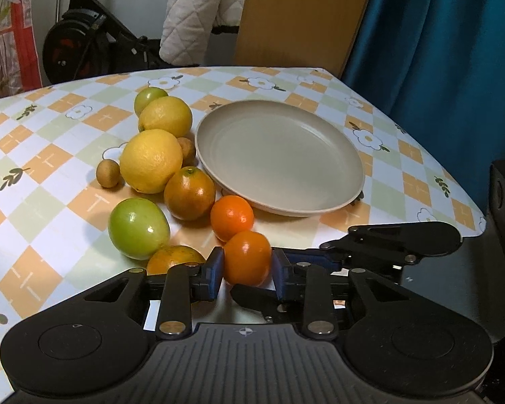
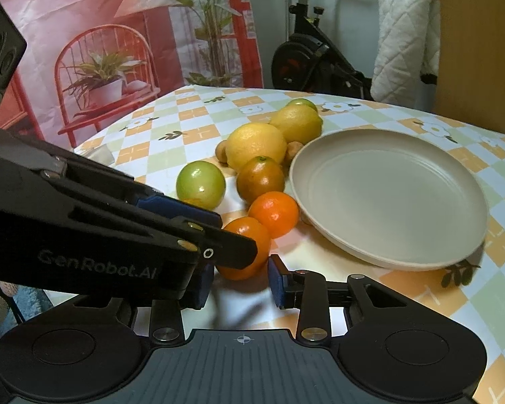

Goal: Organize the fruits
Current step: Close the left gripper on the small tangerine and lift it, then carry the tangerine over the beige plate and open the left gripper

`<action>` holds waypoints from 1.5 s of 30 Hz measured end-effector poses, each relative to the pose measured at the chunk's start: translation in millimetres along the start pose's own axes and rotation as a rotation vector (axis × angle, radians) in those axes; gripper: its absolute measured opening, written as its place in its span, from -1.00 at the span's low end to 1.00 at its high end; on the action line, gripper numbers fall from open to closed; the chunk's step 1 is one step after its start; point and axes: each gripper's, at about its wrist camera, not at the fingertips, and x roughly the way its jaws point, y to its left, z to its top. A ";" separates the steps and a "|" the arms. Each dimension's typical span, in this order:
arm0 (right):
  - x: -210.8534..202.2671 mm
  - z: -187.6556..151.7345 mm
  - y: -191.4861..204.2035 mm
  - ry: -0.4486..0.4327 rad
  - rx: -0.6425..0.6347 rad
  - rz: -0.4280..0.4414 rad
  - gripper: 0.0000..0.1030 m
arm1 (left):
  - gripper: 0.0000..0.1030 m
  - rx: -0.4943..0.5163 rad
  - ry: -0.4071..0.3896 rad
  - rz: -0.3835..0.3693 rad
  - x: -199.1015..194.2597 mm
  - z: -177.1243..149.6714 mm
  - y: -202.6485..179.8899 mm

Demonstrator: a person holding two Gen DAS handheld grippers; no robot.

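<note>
My left gripper (image 1: 248, 267) is shut on a small orange tangerine (image 1: 247, 258) near the table's front edge; this tangerine also shows in the right wrist view (image 2: 249, 235), with the left gripper across it. A second tangerine (image 1: 232, 217) lies just beyond. An empty beige plate (image 1: 279, 155) sits to the right. Two lemons (image 1: 151, 160), a dark orange (image 1: 189, 192), two green fruits (image 1: 138, 228) and small brown fruits (image 1: 107, 173) lie left of the plate. My right gripper (image 2: 240, 281) is open and empty, just in front of the held tangerine.
The table has a checkered flowered cloth (image 1: 60, 155). Its right edge (image 1: 468, 198) is close to a blue curtain (image 1: 437, 50). An exercise bike (image 1: 84, 43) and a wooden panel (image 1: 299, 17) stand behind the table. Another orange fruit (image 1: 175, 257) lies by my left finger.
</note>
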 end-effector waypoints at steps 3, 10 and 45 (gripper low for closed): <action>0.4 -0.1 -1.2 0.000 0.001 -0.007 -0.37 | -0.37 -0.014 -0.003 -0.006 3.1 0.3 1.8; 4.7 -1.2 0.4 -0.001 0.004 -0.022 -0.34 | -0.37 -0.047 -0.017 -0.023 5.5 -1.3 1.2; -9.2 31.1 -54.4 -0.145 0.089 -0.117 -0.35 | -0.36 0.008 -0.081 -0.074 26.8 58.6 -25.9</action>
